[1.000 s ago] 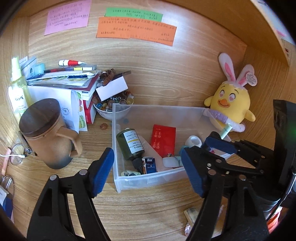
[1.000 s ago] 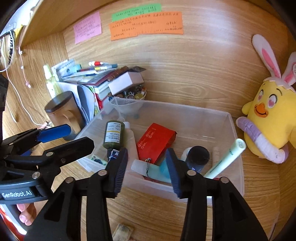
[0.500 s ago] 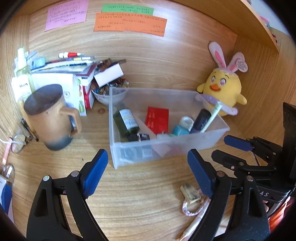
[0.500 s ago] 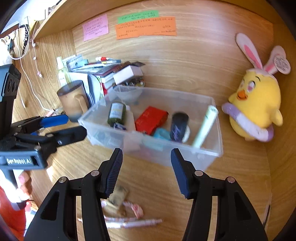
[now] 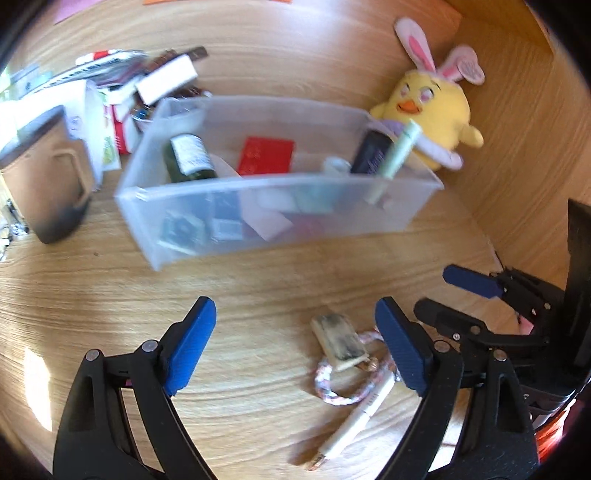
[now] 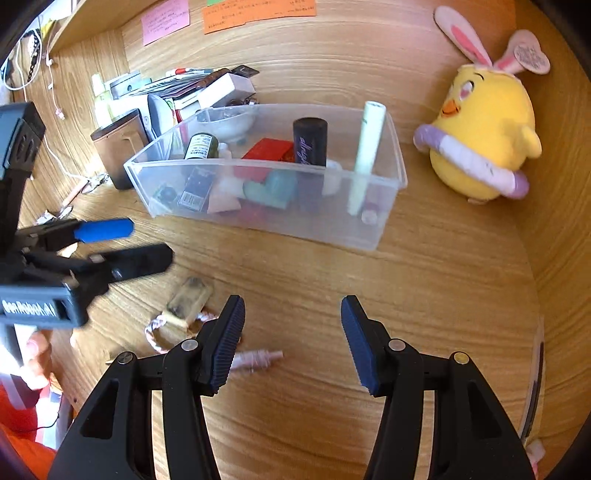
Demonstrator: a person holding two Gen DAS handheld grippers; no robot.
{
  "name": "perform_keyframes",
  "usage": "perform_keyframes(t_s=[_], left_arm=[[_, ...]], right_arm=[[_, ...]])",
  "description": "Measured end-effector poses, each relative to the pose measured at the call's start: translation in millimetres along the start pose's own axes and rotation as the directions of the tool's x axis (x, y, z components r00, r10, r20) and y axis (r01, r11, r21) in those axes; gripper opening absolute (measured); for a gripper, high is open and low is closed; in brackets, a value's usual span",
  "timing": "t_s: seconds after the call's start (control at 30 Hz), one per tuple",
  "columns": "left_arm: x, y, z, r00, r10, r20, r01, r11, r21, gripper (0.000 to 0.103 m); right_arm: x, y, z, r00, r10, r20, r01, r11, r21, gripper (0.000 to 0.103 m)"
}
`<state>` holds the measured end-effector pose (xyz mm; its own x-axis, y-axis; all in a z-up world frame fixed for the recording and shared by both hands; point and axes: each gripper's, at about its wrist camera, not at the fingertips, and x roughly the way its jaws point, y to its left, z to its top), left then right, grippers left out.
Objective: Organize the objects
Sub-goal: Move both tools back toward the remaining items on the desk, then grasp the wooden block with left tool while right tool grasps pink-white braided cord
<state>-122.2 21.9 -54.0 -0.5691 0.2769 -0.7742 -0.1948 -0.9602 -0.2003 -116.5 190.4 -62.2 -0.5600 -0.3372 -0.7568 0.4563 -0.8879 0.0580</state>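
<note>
Only the right view shows notes (image 6: 258, 11), perhaps handwritten.

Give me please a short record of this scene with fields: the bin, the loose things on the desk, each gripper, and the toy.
bin: clear plastic bin on the wooden desk, already holding bottles and a red box
loose things: small tag on a braided cord, and a pen, in front of the bin
left gripper: jaws open, empty
right gripper: jaws open, empty
toy: yellow plush chick beside the bin
</note>
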Motion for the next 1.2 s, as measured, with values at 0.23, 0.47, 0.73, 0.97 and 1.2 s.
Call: perform_keyframes(t_s=[0.23,0.47,0.73,0.97,1.2], left_arm=[[11,-17,-10,0.998,0.035,-0.045,-0.033,0.998,0.047,0.074],[16,-13,-18,0.997,0.026,-0.073,-0.024,0.999,0.024,0.054],[11,-4,-19,0.998,0.021,-0.057,-0.020,0.999,0.025,0.034],[11,3,-15,0.999,0.002,-0.042,-0.001,1.000,0.011,0.027],[-1,17,-11,1.000,0.030,0.006,-0.030,0.999,-0.014,0.026]], right_arm=[[-3,-5,-8,1.000,0.016,-0.006,-0.016,1.000,0.005,0.051],[-2,0,-11,0.999,0.045,-0.016,-0.045,0.999,-0.009,0.051],[3,18,-11,0.997,0.070,-0.024,-0.072,0.996,-0.050,0.051],[12,35,-10,0.995,0.093,-0.040,-0.095,0.993,-0.072,0.051],[23,44,-6,0.993,0.102,-0.064,-0.106,0.992,-0.068,0.043]])
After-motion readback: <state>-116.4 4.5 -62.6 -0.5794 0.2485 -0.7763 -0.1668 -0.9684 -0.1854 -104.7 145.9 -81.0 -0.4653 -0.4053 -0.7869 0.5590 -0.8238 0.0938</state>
